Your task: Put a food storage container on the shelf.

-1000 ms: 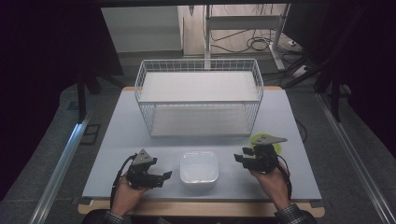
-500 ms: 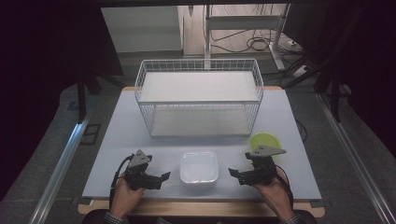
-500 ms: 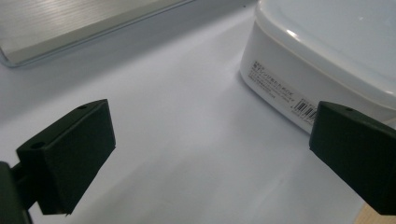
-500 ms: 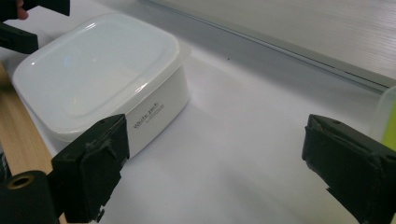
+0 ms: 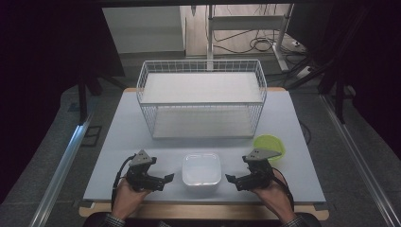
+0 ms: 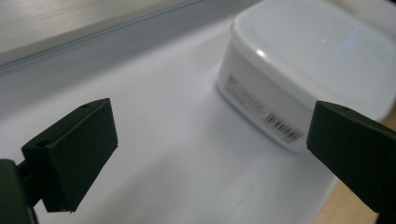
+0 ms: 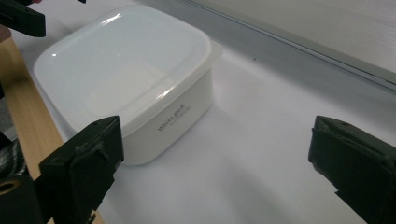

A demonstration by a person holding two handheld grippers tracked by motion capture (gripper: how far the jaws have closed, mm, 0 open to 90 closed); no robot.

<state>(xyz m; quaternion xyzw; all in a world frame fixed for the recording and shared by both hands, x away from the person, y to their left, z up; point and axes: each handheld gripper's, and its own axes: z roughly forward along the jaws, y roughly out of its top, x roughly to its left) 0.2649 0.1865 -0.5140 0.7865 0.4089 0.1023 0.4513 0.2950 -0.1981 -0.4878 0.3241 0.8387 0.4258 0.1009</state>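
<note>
A white lidded plastic container (image 5: 202, 169) sits at the middle front of the table. My left gripper (image 5: 163, 183) is just left of it and my right gripper (image 5: 234, 183) just right of it, both pointing inward at it. Neither touches it. Each gripper's jaws have just been opening and now stand wide apart with nothing between them. In the left gripper view, the container (image 6: 308, 60) lies beyond the left gripper (image 6: 210, 154). In the right gripper view, the container (image 7: 126, 70) lies ahead and to the left of the right gripper (image 7: 219, 172).
A white wire basket (image 5: 202, 101) stands behind the container, at the middle of the table. A yellow-green bowl (image 5: 268, 144) rests behind the right hand. The table's wooden front edge (image 5: 203, 211) runs just under both hands.
The right gripper has drawn back from the green bowl toward the near edge, and its jaws have spread. The left hand has stayed put.
</note>
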